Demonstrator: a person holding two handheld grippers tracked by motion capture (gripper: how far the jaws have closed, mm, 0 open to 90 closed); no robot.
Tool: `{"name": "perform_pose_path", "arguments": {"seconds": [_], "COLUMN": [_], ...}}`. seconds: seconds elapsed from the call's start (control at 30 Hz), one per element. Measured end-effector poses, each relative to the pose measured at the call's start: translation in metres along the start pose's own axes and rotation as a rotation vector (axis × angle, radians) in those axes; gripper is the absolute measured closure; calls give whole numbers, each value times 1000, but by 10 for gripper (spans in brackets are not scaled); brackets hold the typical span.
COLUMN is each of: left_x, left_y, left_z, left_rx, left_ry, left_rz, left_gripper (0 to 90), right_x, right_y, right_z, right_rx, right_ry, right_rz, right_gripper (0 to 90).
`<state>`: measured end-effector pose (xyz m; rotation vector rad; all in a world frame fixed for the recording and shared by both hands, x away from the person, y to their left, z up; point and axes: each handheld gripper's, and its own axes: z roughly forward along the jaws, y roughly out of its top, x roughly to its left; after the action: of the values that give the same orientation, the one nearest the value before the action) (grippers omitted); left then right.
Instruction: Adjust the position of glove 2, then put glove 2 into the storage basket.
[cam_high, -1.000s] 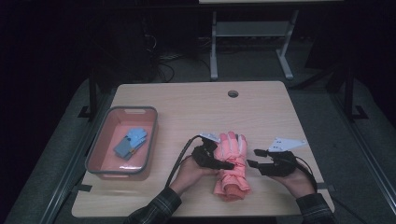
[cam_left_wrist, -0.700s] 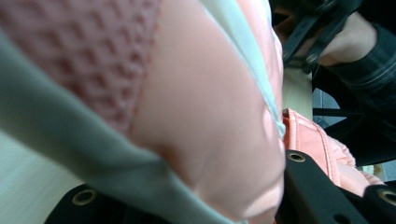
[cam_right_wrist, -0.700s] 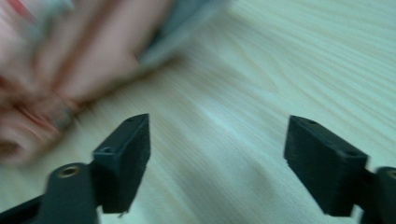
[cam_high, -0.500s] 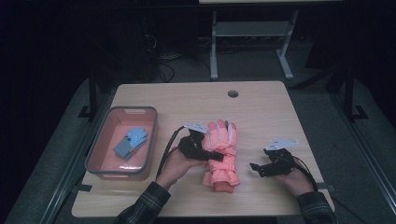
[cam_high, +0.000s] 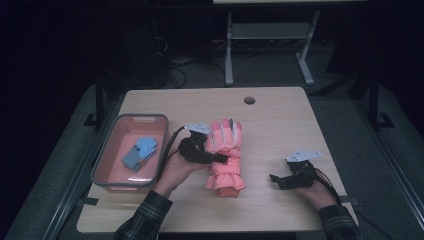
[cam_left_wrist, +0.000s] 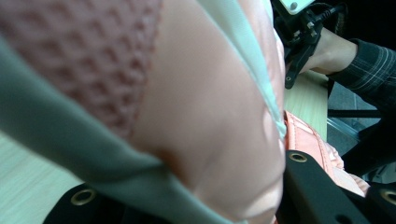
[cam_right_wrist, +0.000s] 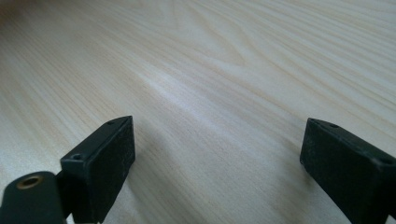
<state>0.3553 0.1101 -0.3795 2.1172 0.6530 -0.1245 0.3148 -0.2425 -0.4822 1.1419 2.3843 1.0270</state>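
Observation:
A pink padded glove (cam_high: 227, 172) hangs cuff-down just above the wooden table (cam_high: 280, 135), a little left of centre. My left gripper (cam_high: 218, 156) is shut on its middle from the left; in the left gripper view the glove (cam_left_wrist: 201, 107) presses close over the black jaws. My right gripper (cam_high: 280, 180) rests low at the table's front right, apart from the glove. Its jaws have just been opening and stand wide, with bare wood between them in the right gripper view, where the right gripper (cam_right_wrist: 215, 163) points at the tabletop.
A pink bin (cam_high: 102, 162) stands at the table's left with a blue glove (cam_high: 140, 152) inside. A round cable hole (cam_high: 249, 100) sits near the far edge. Beyond the table are dark floor and a metal frame (cam_high: 270, 35).
The left gripper has lifted the pink glove and carried it left and away from the front edge. The right gripper has let the glove go, opened wide and sunk toward the table.

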Motion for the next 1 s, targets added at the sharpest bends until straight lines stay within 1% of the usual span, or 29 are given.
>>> {"name": "perform_pose_path", "arguments": {"seconds": [0.07,0.27,0.37,0.47,0.7,0.93,1.0], "left_x": [3,8,11,15,23,32,35], "left_y": [1,2,4,5,8,7,6], "left_z": [-7,-29,-39,-50,-74,-104,-114], "left_rx": [-11,-28,-35,-37,-66,-82,-91], "left_ry": [9,52,58,79,110,150,161], "left_rz": [-11,-18,-22,-27,-44,-56,-67], "left_gripper": [683,682,682,682,683,682,682], "right_x": [0,0,0,0,0,0,1], "right_y": [0,0,0,0,0,0,0], "right_z": [0,0,0,0,0,0,0], "right_rx": [1,2,2,1,3,2,1], "right_ry": [-1,-1,-1,-3,-3,-4,-5], "right_rz": [3,5,6,8,10,10,15], "right_gripper": [98,97,97,97,97,97,97]}}
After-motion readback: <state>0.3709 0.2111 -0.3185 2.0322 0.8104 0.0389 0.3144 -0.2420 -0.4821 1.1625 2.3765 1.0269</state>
